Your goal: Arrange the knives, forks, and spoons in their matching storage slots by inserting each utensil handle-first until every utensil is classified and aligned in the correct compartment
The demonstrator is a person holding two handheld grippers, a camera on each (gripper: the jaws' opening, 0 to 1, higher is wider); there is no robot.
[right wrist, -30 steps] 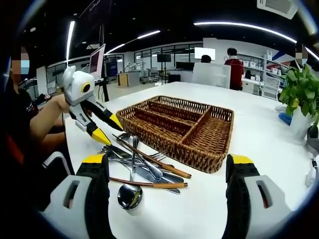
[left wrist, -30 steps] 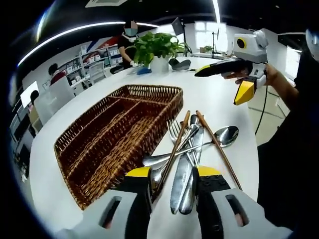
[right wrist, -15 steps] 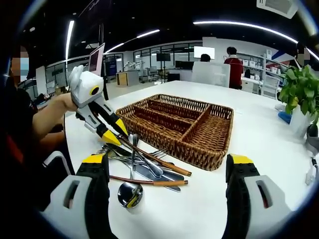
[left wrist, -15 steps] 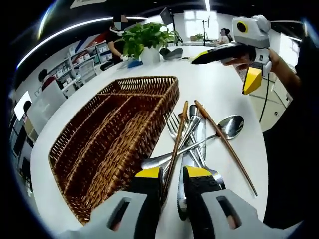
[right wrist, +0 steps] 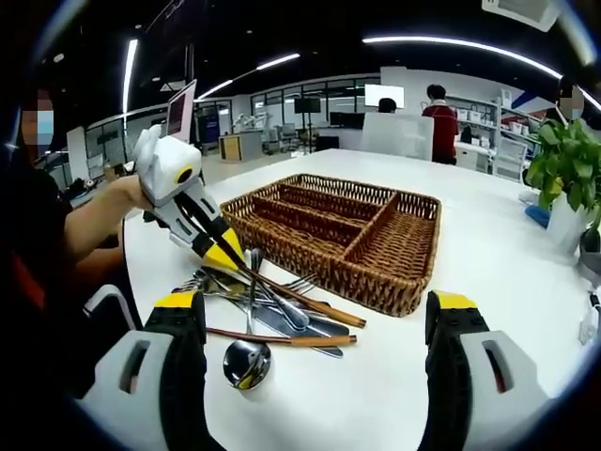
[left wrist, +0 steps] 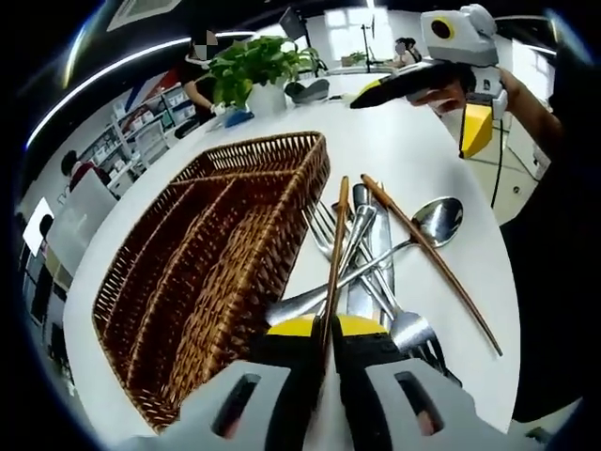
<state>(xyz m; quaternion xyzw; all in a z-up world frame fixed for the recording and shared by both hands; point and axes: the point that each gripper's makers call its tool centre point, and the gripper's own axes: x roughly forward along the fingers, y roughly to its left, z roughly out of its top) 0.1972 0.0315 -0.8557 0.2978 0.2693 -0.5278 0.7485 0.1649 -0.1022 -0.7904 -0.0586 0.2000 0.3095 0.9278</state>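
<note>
A brown wicker basket [left wrist: 207,254] with long compartments lies on the white table, left of a loose pile of cutlery. The pile holds a spoon [left wrist: 441,218], forks [left wrist: 324,225], a knife [left wrist: 377,254] and two brown chopsticks. My left gripper [left wrist: 324,326] is shut on the near end of one chopstick [left wrist: 338,235], which still rests on the pile. In the right gripper view, the left gripper [right wrist: 223,257] pinches that chopstick [right wrist: 300,299] beside the basket [right wrist: 329,235]. My right gripper [right wrist: 315,301] is wide open above the table, holding nothing. It hovers beyond the pile [left wrist: 451,75].
The second chopstick [left wrist: 432,263] lies slanted at the pile's right side. A potted plant [left wrist: 254,70] stands at the table's far end. The table edge [left wrist: 507,282] runs close by the pile, with a person's arm there. Desks, shelves and people fill the room behind.
My left gripper's jaws have come together on the chopstick's end, from apart a second ago. It has dropped lower onto the pile. The right gripper has stayed open and hardly moved.
</note>
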